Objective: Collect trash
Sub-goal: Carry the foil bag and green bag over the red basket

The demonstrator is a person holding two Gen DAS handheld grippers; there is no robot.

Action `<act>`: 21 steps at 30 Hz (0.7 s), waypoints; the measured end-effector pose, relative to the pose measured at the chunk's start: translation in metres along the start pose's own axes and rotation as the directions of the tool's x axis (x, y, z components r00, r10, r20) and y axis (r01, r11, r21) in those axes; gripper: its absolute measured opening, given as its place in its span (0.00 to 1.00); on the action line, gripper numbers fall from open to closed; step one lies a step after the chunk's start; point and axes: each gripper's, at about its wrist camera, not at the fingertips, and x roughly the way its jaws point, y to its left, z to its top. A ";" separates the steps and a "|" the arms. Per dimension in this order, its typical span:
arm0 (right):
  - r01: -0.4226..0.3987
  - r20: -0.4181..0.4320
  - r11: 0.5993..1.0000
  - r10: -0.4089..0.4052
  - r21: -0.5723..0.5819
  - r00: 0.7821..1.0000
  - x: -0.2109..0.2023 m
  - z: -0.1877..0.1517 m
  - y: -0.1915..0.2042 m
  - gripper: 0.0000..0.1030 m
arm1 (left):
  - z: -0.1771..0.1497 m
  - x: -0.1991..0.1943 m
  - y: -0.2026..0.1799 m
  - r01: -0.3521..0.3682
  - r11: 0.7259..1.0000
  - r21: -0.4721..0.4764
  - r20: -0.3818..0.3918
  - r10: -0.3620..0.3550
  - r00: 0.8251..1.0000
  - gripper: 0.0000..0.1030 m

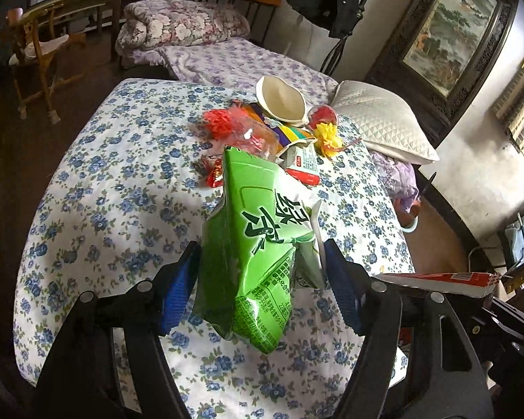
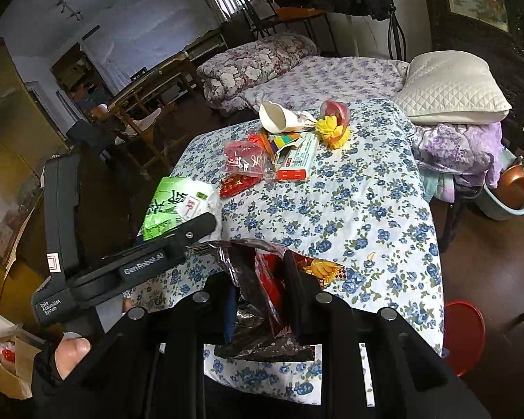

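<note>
My left gripper (image 1: 260,249) is shut on a green snack bag (image 1: 255,244), its blue pads pressing both sides, and holds it lifted over the flowered bedspread (image 1: 122,209). In the right wrist view the same green snack bag (image 2: 171,206) hangs beyond the bed's left edge. My right gripper (image 2: 262,281) is shut on a crumpled red and silver foil wrapper (image 2: 258,314) above the bed's near edge. Farther up the bed lies a pile of trash: a crushed white paper cup (image 2: 279,117), a red and white carton (image 2: 297,160), red plastic wrappers (image 2: 244,160) and a yellow paper flower (image 2: 332,127).
A white pillow (image 2: 454,87) and folded quilts (image 2: 258,59) lie behind the pile. A brown paper bag (image 2: 10,370) stands at lower left by a gloved hand (image 2: 66,352). On the floor to the right are a red round lid (image 2: 466,331) and a basin (image 2: 510,206).
</note>
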 end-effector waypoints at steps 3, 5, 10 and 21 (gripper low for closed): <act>0.000 0.000 1.000 0.000 0.019 1.000 -0.002 -0.003 -0.009 0.23 | -0.001 -0.004 -0.001 -0.006 1.000 0.001 0.001 0.006 1.000 0.67; 0.000 0.002 0.999 0.000 0.036 1.000 -0.006 -0.006 -0.017 0.23 | -0.003 -0.006 -0.006 -0.014 1.000 0.015 -0.001 0.014 1.000 0.67; 0.024 0.044 0.997 -0.028 0.077 0.999 -0.034 -0.014 -0.047 0.23 | -0.010 -0.007 -0.035 -0.008 0.998 0.069 -0.016 0.009 1.000 0.67; 0.264 -0.009 0.933 -0.271 0.245 0.963 -0.090 -0.076 -0.191 0.23 | -0.049 0.032 -0.194 0.189 0.932 0.310 -0.150 -0.148 0.978 0.67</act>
